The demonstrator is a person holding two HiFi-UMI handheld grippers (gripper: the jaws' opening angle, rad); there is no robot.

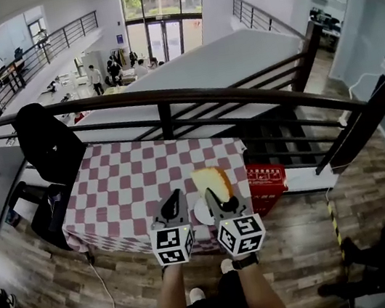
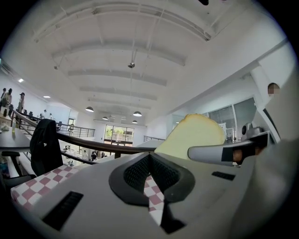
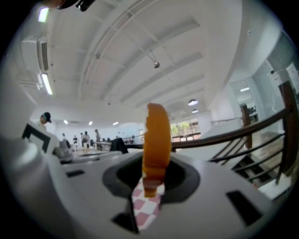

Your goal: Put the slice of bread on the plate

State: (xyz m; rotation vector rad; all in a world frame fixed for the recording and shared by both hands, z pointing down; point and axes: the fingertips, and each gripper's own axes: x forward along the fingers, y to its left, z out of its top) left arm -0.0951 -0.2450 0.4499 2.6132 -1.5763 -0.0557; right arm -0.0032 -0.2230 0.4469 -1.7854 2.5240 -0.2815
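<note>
Grip on the slice of bread (image 3: pixel 156 135) is already made. The slice is pinched upright and edge-on between the fingers of the right gripper (image 3: pixel 152 179), which are closed narrowly on its lower edge, with most of the slice standing above the fingertips. The left gripper (image 2: pixel 150 172) is held just beside it, with its fingers drawn together and nothing between them. In the head view the white plate (image 1: pixel 198 213) is seen under and between the two pairs of fingers, at the near edge of the checked tablecloth (image 1: pixel 131 182), and is partly covered by both grippers. The pick-up is judged done. Setting the slice down on the plate and releasing it are judged still to be done. Beyond the fingertips the cloth is bounded by a dark railing (image 1: pixel 190 97).
</note>
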